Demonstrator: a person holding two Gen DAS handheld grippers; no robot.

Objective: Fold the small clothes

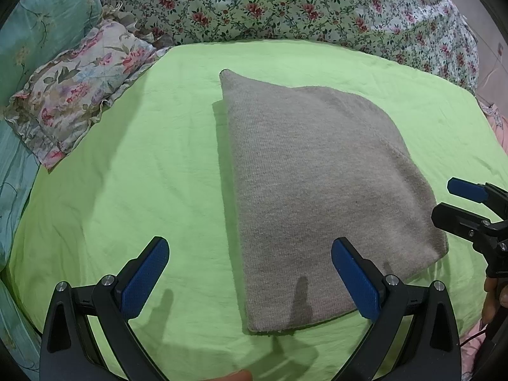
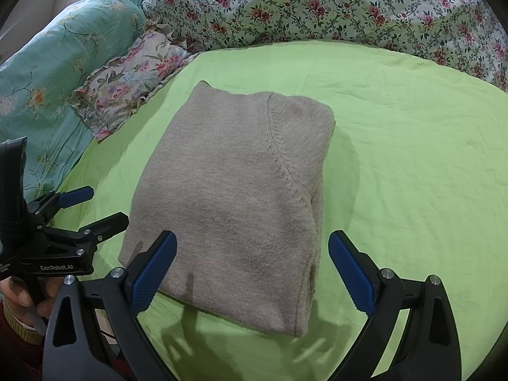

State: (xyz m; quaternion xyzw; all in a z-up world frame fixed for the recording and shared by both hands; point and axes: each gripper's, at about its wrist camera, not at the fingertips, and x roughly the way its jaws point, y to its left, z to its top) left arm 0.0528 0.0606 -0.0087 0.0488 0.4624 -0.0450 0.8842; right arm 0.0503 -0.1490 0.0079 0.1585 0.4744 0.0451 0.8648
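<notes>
Sweater point(image 1: 317, 190) folded flat on green sheet point(image 1: 127, 190), left gripper point(image 1: 250, 276) and right gripper point(image 2: 252, 270) both spread wide, grasping nothing.

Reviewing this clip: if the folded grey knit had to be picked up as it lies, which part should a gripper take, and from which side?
Probably the thick folded edge of the grey knit, approached from the right by the right gripper. The layers there round over into one closed fold, so a pinch should catch them all. The near edge shows loose layer ends, which might separate. Both grippers are open, holding nothing.
</notes>
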